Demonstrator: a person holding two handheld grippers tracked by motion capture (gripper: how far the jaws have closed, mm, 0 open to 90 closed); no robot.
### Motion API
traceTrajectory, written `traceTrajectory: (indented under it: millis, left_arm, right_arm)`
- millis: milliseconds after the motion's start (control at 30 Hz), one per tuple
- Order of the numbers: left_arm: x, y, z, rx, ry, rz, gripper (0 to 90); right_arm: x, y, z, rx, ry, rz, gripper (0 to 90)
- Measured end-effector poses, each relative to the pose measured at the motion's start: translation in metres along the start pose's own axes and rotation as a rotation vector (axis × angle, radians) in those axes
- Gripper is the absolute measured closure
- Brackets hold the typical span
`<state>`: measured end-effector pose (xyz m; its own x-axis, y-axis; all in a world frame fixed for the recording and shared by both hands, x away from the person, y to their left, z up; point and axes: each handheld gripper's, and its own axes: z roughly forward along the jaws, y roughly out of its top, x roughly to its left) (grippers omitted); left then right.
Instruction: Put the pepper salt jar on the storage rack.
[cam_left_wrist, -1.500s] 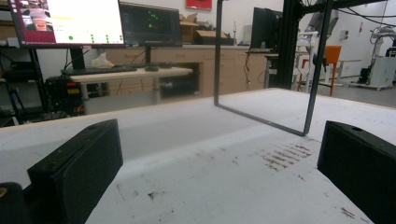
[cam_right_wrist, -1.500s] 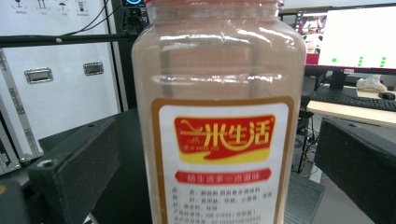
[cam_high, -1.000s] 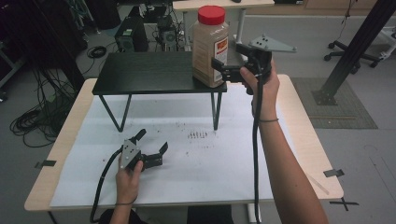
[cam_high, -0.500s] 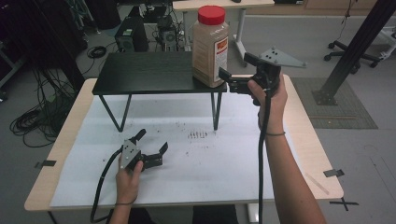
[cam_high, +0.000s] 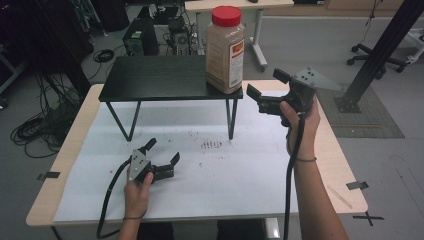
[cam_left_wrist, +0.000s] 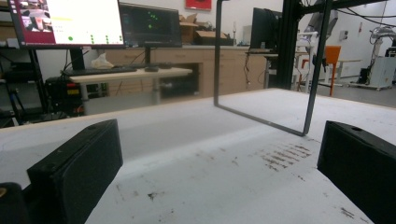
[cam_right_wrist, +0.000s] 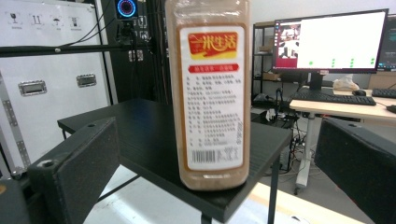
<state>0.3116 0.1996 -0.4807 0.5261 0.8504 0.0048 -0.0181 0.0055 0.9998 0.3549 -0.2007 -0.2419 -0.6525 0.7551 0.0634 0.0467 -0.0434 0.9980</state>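
Jar of brown granules (cam_high: 226, 49) with a red lid, upright on the front right corner of the black shelf (cam_high: 160, 77) (a low stand on hairpin legs, itself on the bench (cam_high: 240, 175)). Right tongs (cam_high: 264, 91) held just beside the jar on its right, level with its lower half, jaws spread wide and clear of it; in the right gripper view, jar (cam_right_wrist: 208, 88) centred between the two jaws, nothing pinched. Left tongs (cam_high: 162, 160) resting low on the white bench top near its front left, also wide, empty. Judged from this: jar set on the shelf, or a grasp not begun; cannot tell which.
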Motion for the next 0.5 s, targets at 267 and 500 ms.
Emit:
traceTrajectory:
  millis: [267,500]
  left_arm:
    - [0.000,0.000,0.000,0.000,-0.001,-0.001,0.3]
    - [0.000,0.000,0.000,0.000,-0.001,-0.002,0.3]
  right_arm:
    - [-0.003,-0.021,-0.016,0.000,-0.008,0.022,0.1]
    - [-0.005,-0.039,-0.028,0.003,-0.009,0.046,0.1]
